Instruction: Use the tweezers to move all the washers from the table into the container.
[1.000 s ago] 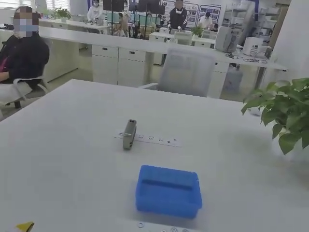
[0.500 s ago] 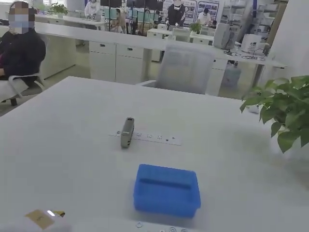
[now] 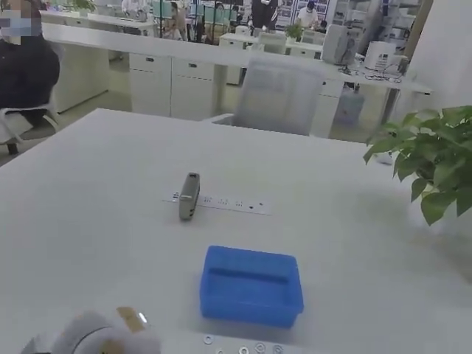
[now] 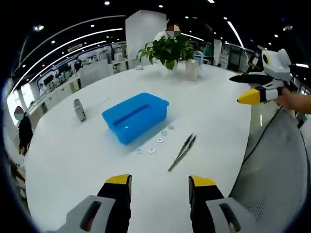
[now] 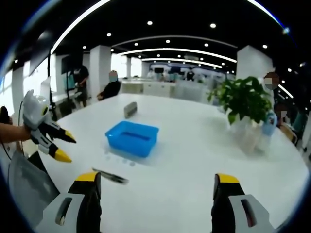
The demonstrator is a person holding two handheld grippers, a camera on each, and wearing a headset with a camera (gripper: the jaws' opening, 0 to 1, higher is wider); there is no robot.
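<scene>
Washers (image 4: pixel 152 150): small flat metal rings, loosely scattered on the table (image 4: pixel 73 160) just beside the container's near long wall, none inside that I can see. The head view catches a few at its bottom edge, in front of the same wall.

Tweezers (image 4: pixel 183 151): slim, metallic, pointed, lying flat near the washers and apart from them. Both gripper views show them, untouched.

Container (image 4: pixel 141 128): blue plastic, rectangular, open-topped, rounded corners.

Left gripper (image 4: pixel 160 181): yellow-tipped jaws apart, holding nothing, above the table edge.

Right gripper (image 5: pixel 156 178): jaws wide apart, nothing between them. The left gripper view shows it held off the table's side.

Table: white, smooth, matte. Beyond the container stand an upright grey block (image 3: pixel 189 196) and a flush socket strip (image 3: pixel 221 202). Leafy plant (image 3: pixel 435 166) to the right, grey chair (image 3: pixel 280 96) behind, open office with ceiling spotlights.
</scene>
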